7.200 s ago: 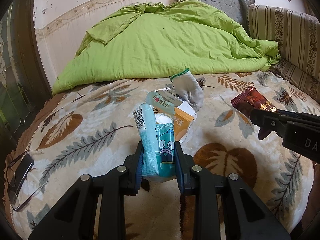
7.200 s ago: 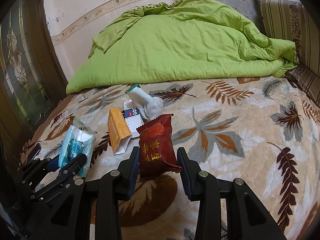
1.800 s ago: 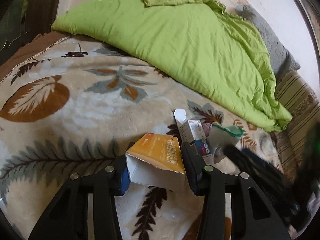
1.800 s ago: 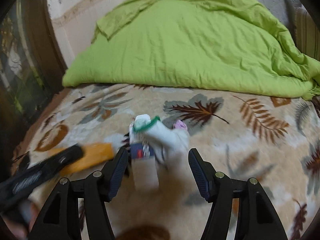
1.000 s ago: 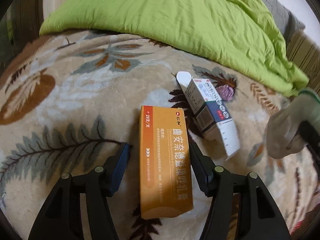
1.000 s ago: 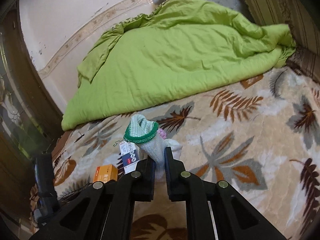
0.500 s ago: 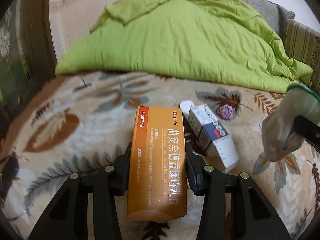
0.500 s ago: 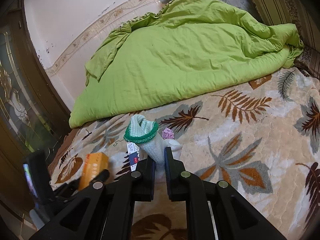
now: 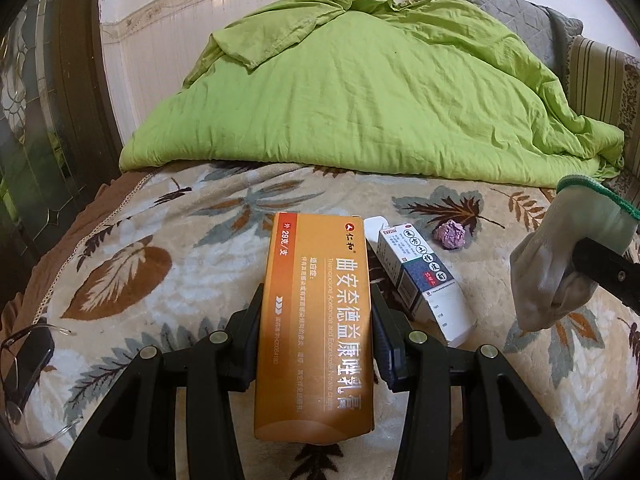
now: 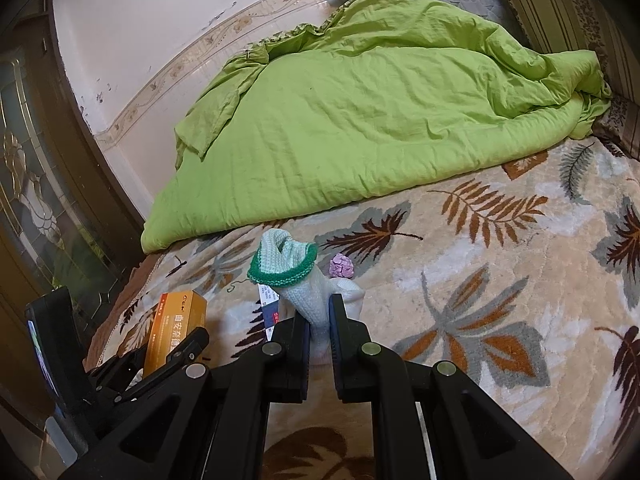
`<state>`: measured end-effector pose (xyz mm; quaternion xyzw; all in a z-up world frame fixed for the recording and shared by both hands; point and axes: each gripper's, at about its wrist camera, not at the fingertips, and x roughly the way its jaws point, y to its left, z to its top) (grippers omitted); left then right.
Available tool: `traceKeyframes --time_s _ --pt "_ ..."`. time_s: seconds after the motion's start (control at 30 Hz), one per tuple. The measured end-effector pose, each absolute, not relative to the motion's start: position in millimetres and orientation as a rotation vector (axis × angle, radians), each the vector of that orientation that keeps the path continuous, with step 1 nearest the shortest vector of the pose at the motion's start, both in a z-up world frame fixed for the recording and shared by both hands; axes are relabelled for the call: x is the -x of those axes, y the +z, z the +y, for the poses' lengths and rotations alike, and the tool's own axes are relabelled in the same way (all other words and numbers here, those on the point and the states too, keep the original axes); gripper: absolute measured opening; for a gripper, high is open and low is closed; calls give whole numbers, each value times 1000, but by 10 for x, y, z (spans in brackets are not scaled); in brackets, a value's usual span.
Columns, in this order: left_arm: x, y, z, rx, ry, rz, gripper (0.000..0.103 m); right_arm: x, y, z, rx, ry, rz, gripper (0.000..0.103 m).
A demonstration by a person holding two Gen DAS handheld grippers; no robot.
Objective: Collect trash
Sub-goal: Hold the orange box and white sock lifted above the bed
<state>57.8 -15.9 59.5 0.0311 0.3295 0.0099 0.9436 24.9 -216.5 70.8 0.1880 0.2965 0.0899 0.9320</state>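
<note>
Two grippers loaded, left gripper (image 9: pixel 316 320) jaws pinching orange box (image 9: pixel 316 320), right gripper (image 10: pixel 318 320) jaws pinching glove (image 10: pixel 298 280), glasses (image 9: pixel 24 364) only in left view

An orange box (image 9: pixel 316 320), a white-and-navy carton (image 9: pixel 420 276), a green-cuffed white glove (image 10: pixel 298 280), a lime quilt (image 9: pixel 360 92) lay over the bed's cream, brown-leaf blanket (image 10: pixel 500 280).

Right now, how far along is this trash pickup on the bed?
Midway, judging by this moment. In hand: the left gripper is clamped on the orange box, and the right gripper pinches a white glove. Left on the blanket: a blue-and-white box and a crumpled purple scrap. No bin is in view.
</note>
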Motion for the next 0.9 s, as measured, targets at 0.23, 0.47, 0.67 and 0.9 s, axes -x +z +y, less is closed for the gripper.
traceKeyframes --time_s 0.23,0.47,0.67,0.9 --pt "-582 597 -160 -63 19 672 44 -251 704 -2162 -386 187 607 10" --pt "-583 595 -165 -63 18 671 44 -250 716 -2145 -380 193 606 10" --pt "-573 621 -192 -54 11 672 44 -248 715 -2146 -383 196 605 10" --pt "-444 710 -264 -32 -40 669 44 -127 863 -2156 -415 213 576 10"
